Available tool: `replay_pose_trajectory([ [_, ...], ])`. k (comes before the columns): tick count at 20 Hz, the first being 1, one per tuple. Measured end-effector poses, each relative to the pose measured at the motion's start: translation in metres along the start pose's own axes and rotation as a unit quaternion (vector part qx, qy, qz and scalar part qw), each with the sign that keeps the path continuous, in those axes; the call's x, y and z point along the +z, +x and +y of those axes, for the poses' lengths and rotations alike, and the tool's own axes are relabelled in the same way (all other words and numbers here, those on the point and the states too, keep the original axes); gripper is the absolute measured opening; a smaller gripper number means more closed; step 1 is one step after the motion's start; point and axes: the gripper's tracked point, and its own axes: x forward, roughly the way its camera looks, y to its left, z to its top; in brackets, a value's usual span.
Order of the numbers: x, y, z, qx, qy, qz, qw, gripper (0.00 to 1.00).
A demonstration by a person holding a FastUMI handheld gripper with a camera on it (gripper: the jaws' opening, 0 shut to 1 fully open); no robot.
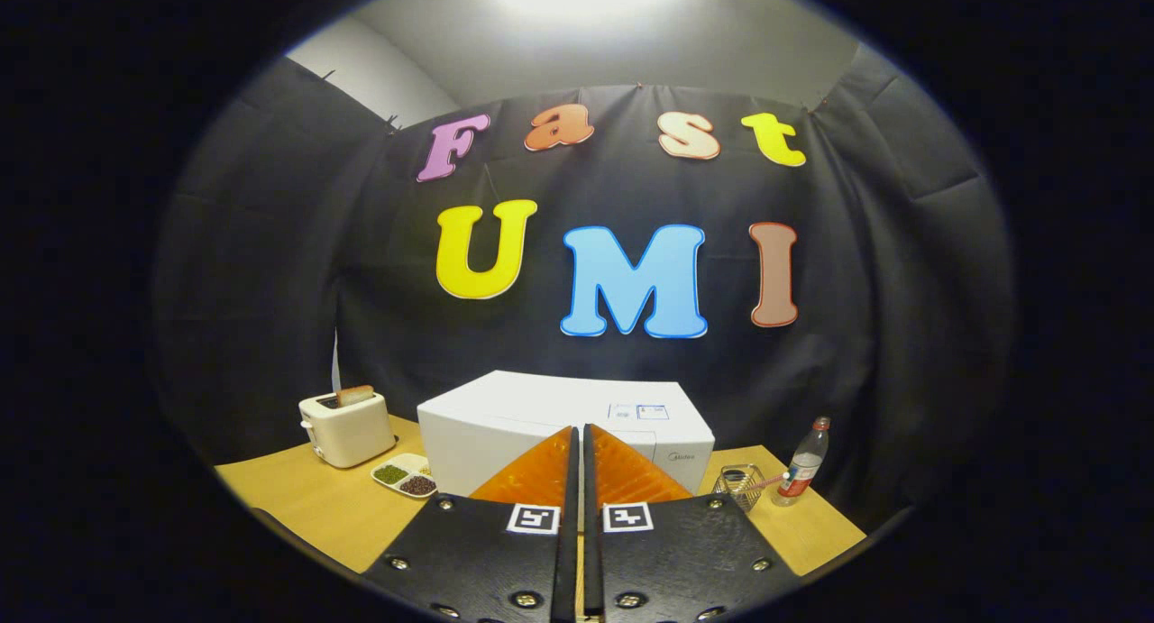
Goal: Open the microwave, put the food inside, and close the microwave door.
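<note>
A white microwave (505, 416) stands on the wooden table (315, 506), beyond my fingers, with its door closed as far as I can see. My gripper (578, 432) is shut, its two orange fingers (541, 470) pressed together with nothing between them, pointing at the microwave's front and hiding the middle of it. A divided white dish (404, 474) with green and dark food in its compartments lies on the table to the left of the microwave, just ahead of the left finger's base.
A cream toaster (347, 427) with a slice of bread sticking out stands behind the dish. To the right of the microwave are a small wire basket (741, 486) and a plastic bottle (802, 465) with a red label.
</note>
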Motion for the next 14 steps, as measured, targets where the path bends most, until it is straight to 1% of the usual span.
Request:
replay_pose_trajectory([
  [2,0.024,-0.016,-0.002,-0.007,-0.002,-0.016,1.000,0.06],
  [5,0.055,-0.040,-0.009,-0.032,-0.003,-0.038,0.999,0.17],
  [6,0.062,-0.045,-0.008,-0.037,-0.001,-0.039,0.999,0.38],
  [7,0.070,-0.051,-0.007,-0.039,-0.003,-0.043,0.998,0.48],
  [10,0.095,-0.061,-0.014,-0.055,-0.014,-0.069,0.996,0.93],
  [11,0.100,-0.063,-0.015,-0.059,-0.019,-0.076,0.995,0.99],
  [14,0.109,-0.072,-0.012,-0.052,-0.022,-0.086,0.995,0.98],
])
